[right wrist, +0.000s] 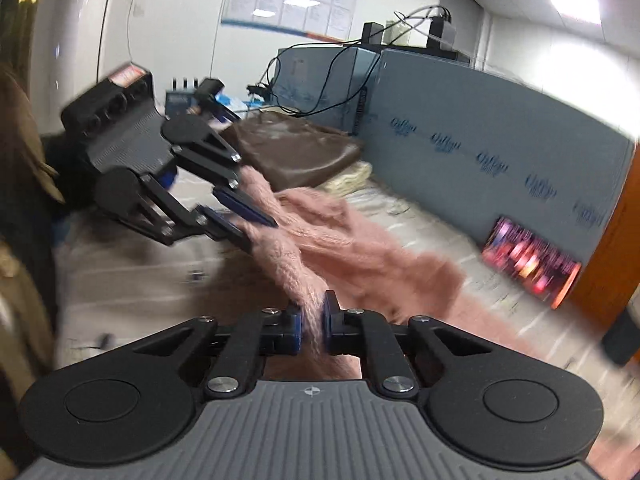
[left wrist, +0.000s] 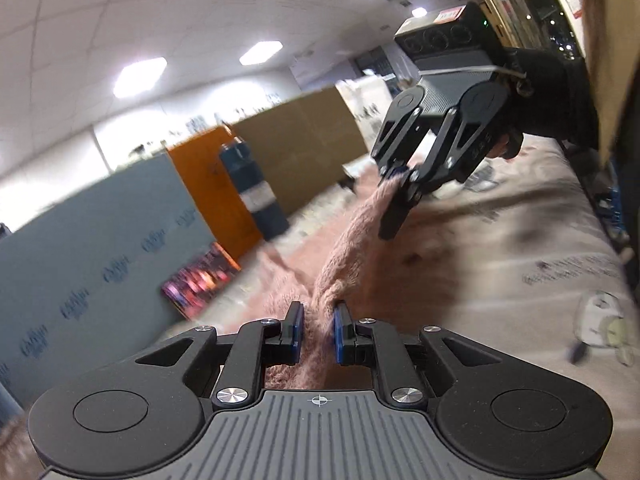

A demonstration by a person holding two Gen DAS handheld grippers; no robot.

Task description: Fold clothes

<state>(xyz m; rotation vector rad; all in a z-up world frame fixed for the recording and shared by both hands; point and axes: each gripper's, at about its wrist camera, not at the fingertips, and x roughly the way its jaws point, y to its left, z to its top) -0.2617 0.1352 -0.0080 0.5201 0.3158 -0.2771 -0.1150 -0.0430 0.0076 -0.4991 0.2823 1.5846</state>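
Between our two grippers a fuzzy pink sweater (right wrist: 344,240) hangs in a stretched band above the patterned bedsheet (left wrist: 520,240). Our left gripper (left wrist: 318,332) is pinched narrow on one bunched edge of the knit, the wool squeezed between its blue pads (left wrist: 341,328). Our right gripper (right wrist: 314,326) is clamped just as tight on another edge, pink yarn filling the slim gap between its fingers. Ahead of both tools the rest of the garment trails down onto the sheet. Beyond it, off to the side, stand blue foam panels (right wrist: 480,128).
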